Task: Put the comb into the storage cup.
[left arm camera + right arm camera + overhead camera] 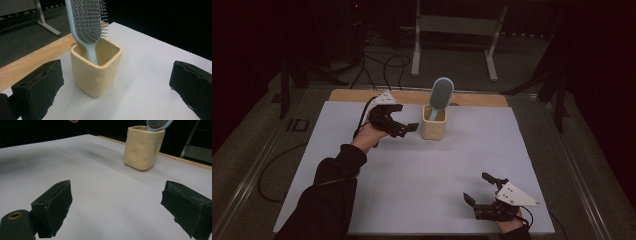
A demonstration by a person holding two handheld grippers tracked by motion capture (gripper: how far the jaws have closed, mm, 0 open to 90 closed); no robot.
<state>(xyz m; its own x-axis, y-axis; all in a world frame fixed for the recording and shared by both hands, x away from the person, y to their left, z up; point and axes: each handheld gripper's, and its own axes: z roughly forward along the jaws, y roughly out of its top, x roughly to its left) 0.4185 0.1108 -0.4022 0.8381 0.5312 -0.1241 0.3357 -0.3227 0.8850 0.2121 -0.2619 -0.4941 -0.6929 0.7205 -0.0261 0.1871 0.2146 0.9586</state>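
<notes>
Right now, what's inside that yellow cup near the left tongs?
A light blue hairbrush stands handle-down in the yellow cup, its bristled head rising above the rim. The cup's walls hide the handle's lower end and the cup's bottom.

Hairbrush (87,22) top beyond frame edge

You'll find no readable text, label or number anywhere here; the dim high view may hide small print.
</notes>
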